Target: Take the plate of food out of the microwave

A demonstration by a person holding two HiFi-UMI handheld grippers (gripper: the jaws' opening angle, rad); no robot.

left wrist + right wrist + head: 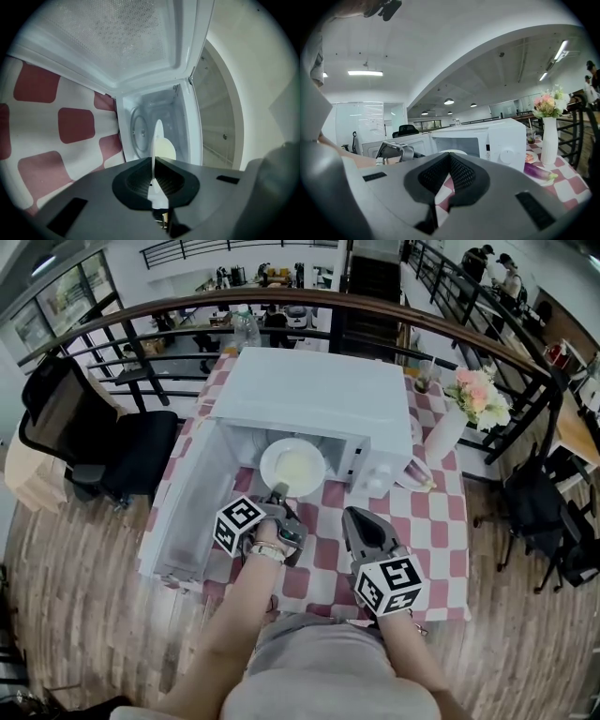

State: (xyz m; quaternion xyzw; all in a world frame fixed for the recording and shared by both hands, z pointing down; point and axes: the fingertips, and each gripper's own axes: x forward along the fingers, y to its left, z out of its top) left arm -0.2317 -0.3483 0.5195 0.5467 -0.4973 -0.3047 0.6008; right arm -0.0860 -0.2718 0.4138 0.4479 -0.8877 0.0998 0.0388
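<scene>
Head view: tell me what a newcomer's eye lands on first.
The white microwave at centre, its door swung wide to the left. At its mouth the left tongs pinch the rim of a pale plate of food; the right tongs hang shut and empty above the red-checked tablecloth.

Bright ceiling lights [365, 73], dark fisheye corners

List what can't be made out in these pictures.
- Kind of food on the plate: too small in the head view, and edge-on in the left gripper view.
- Dial setting on the microwave: too small in the head and right gripper views.
- Contents of the small dish beside the vase: too small in the right gripper view.
</scene>
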